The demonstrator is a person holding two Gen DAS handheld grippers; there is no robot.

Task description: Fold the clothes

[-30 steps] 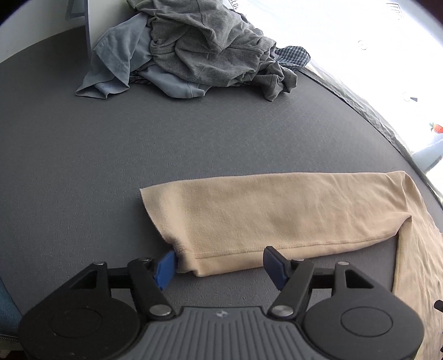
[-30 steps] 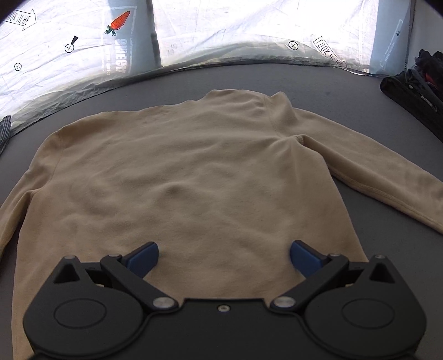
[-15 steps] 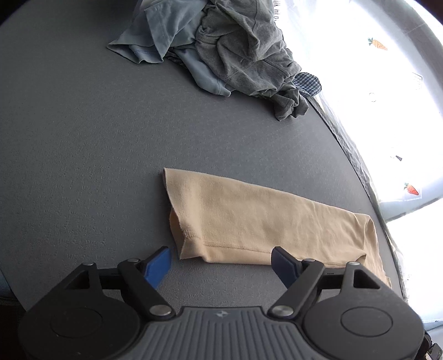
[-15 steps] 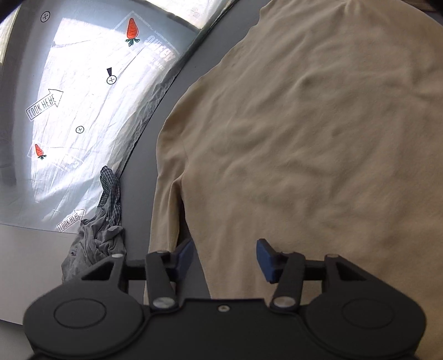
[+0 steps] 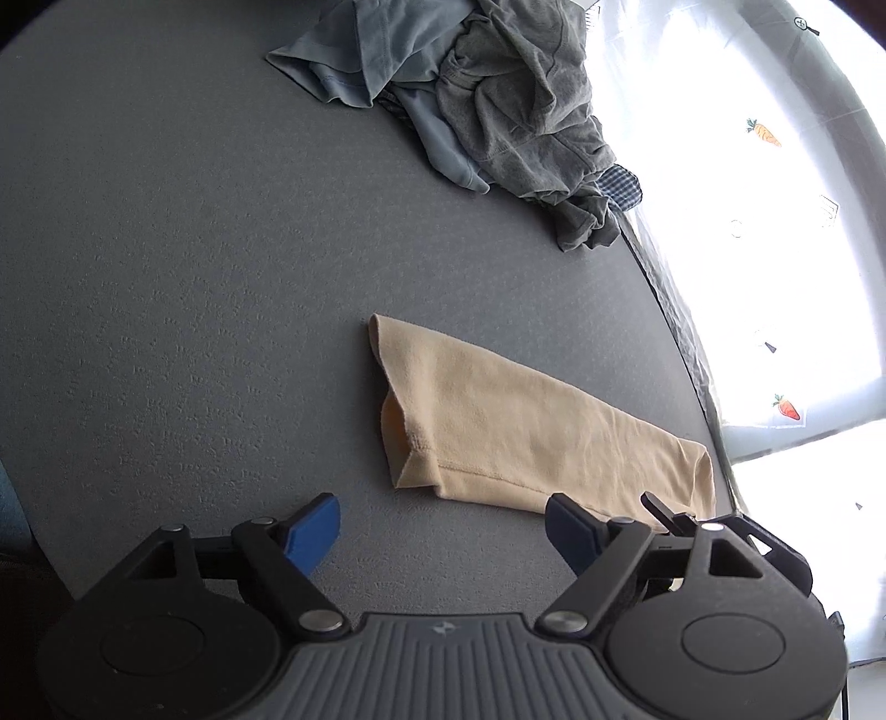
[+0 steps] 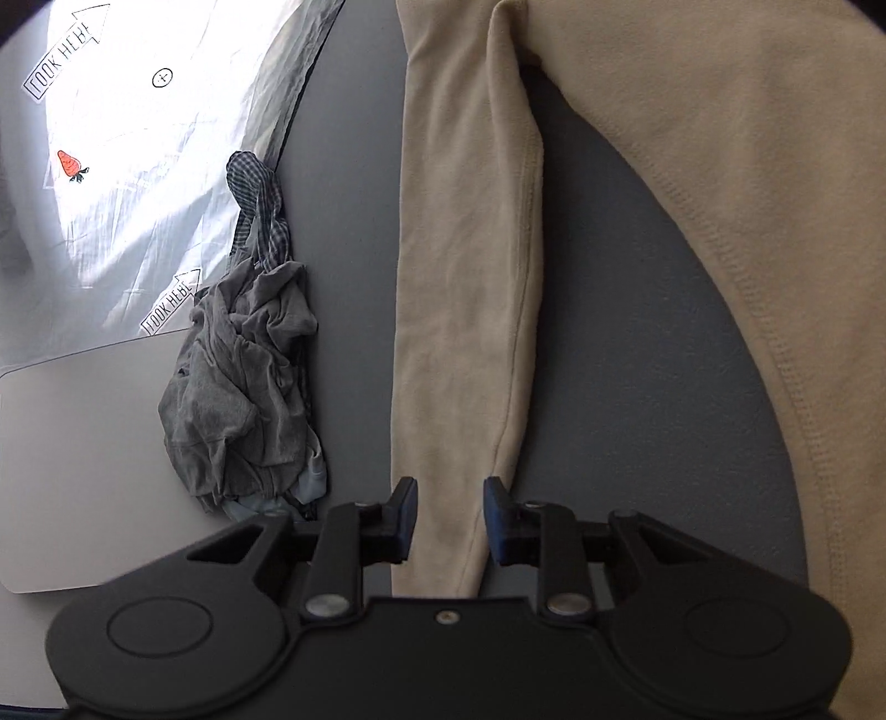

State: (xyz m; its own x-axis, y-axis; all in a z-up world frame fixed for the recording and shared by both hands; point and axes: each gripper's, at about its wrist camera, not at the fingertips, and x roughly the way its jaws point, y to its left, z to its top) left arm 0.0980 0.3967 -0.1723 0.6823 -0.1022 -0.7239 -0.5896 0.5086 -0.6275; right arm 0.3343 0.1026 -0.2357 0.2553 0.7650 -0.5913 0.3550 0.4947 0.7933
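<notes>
A dark grey textured mat (image 5: 221,277) is spread with a beige knit long-sleeved top (image 6: 747,221). Its sleeve (image 6: 459,304), at frame centre, is straddled by the half-open, empty right gripper (image 6: 449,520). The left gripper (image 5: 443,526) is wide open, empty. Closing on the sleeve seems called for.

"LOOK HERE" arrow labels (image 6: 62,51) stand mirrored on the white sheet (image 6: 127,183)

It looks like a recording setup: a grey textured table (image 5: 194,249) edged by white sheeting (image 6: 138,166) printed with carrots and "LOOK HERE" arrows.
</notes>
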